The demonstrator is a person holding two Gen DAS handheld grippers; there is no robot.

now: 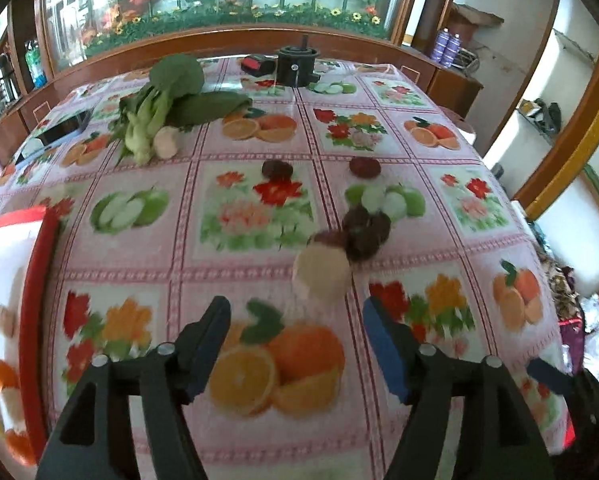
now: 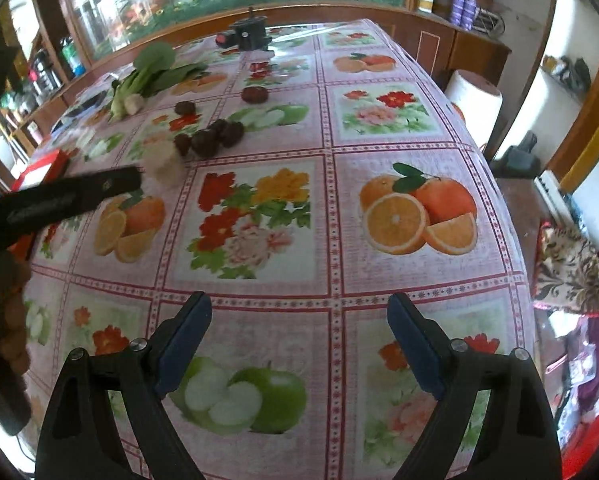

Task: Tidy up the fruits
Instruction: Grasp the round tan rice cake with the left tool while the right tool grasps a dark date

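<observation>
At the far left, a red-rimmed white tray [image 1: 39, 264] sits on the surface [image 1: 419, 272], which is covered by a cloth printed with fruit and flowers. Behind it lie bok choy [image 1: 155, 108] and a pale bulb, perhaps garlic [image 1: 166, 141].

The left tool [image 1: 295, 320] hangs wide open and holds nothing, aimed at a pale round fruit [image 1: 321, 276] just ahead of its tips. Touching that fruit is a cluster of dark red fruits [image 1: 363, 230]; two more dark fruits [image 1: 277, 169] lie apart behind.

The right tool [image 2: 299, 320] is also spread wide and empty, over bare cloth, well apart from the fruit.

Risk, as I judge it: closing on the pale fruit could nudge the touching cluster and set it rolling, and the printed fruit may mislead aim. No legible writing or brand shows.
</observation>
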